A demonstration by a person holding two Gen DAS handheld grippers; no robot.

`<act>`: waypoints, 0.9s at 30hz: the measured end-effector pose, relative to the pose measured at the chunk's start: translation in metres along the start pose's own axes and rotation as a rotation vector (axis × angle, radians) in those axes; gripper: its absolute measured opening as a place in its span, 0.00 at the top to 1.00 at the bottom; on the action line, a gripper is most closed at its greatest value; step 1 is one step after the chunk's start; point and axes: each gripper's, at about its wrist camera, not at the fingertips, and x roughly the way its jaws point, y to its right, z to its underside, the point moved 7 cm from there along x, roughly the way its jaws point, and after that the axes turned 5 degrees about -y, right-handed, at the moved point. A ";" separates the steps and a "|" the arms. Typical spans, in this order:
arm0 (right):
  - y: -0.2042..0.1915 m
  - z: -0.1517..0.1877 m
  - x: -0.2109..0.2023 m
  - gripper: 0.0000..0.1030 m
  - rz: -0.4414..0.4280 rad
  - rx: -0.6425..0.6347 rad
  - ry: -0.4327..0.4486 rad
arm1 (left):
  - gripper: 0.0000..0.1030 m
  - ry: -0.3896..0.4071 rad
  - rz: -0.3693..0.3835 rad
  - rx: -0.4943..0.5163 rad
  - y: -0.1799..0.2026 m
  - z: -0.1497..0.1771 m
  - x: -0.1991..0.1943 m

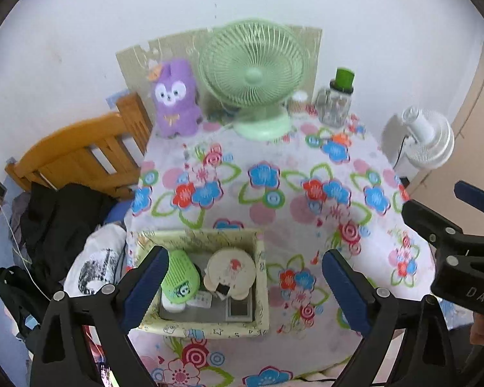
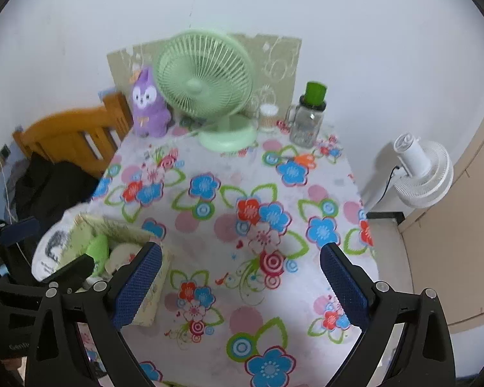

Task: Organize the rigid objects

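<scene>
Both the left tool (image 1: 243,285) and right tool (image 2: 240,285) hang released and empty, while the box (image 1: 261,290) of small objects at lower centre of the left view sits near the counter (image 1: 306,219) edge, where a careless nudge could tip it off.

right gripper body (image 1: 477,292): white letters "DAS", cut off at the frame edge
left gripper body (image 2: 17,345): faint letters "Gen…", the rest unreadable
green item in storage box (image 1: 180,275): black-and-white mark like "6" or "9", can't tell which
white bag beside table (image 1: 95,266): black print, too blurred to read
</scene>
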 end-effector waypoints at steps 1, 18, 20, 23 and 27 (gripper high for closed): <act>0.003 -0.002 -0.005 0.03 0.002 0.003 0.012 | 0.04 0.007 -0.001 -0.001 0.000 -0.002 -0.003; 0.048 0.002 -0.058 0.03 0.073 0.125 0.102 | 0.00 0.128 -0.027 0.016 0.019 -0.017 -0.051; 0.051 0.002 -0.061 0.03 0.076 0.131 0.109 | 0.00 0.134 -0.024 0.017 0.020 -0.017 -0.053; 0.053 0.003 -0.063 0.03 0.082 0.138 0.114 | 0.00 0.139 -0.020 0.010 0.022 -0.018 -0.055; 0.053 0.001 -0.063 0.03 0.082 0.139 0.119 | 0.00 0.146 -0.041 0.002 0.020 -0.018 -0.057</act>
